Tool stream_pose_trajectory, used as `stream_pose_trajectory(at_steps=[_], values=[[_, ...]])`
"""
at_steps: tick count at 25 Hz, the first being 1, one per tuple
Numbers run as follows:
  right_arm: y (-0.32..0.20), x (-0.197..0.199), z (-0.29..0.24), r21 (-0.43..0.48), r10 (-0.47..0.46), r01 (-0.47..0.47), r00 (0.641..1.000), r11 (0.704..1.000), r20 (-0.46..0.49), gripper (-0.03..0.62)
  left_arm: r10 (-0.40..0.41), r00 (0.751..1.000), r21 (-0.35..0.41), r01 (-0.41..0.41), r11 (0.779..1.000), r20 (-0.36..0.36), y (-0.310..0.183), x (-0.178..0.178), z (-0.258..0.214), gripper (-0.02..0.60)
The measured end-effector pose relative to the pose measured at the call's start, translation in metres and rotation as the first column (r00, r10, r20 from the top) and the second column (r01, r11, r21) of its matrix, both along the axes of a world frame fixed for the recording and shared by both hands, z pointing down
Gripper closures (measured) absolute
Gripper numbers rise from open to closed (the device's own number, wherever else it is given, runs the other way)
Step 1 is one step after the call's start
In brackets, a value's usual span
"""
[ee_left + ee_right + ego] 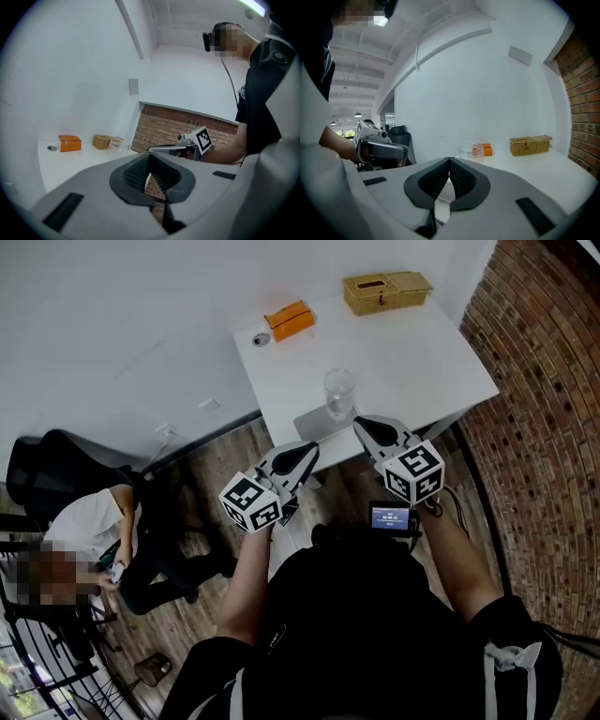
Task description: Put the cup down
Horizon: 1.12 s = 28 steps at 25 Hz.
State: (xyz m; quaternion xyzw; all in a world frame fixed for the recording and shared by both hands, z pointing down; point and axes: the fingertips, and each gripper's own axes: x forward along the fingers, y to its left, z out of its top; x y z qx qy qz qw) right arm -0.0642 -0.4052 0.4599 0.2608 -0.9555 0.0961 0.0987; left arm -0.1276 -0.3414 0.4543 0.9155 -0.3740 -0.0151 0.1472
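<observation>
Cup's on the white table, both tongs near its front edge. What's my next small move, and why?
Probably just draw the left tongs and right tongs back toward you: both are shut and empty, and the cup stands upright on the table, apart from them, so it already looks set down.

White tabletop [403, 352], clear colourless cup [339, 393], orange box [290, 320], straw-yellow woven basket [385, 292], red-brown brick wall [544, 381], brown wood-plank floor [211, 465], black chair [42, 474], white back wall [112, 315]
</observation>
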Motion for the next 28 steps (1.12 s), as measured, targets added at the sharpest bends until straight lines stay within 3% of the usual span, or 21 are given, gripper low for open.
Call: stream_pose_trajectory(at_steps=[22, 28], values=[[-0.0010, 0.0028, 0.0058, 0.038, 0.011, -0.010, 1.000, 0.999, -0.024, 0.579, 0.001, 1.000, 0.000, -0.001, 1.000, 0.015, -0.0015, 0.0023, 0.0025, 0.575], [-0.0027, 0.0026, 0.0064, 0.011, 0.015, -0.015, 1.000, 1.000, -0.003, 0.579, -0.005, 1.000, -0.013, 0.005, 1.000, 0.008, -0.0022, -0.0003, 0.0045, 0.575]])
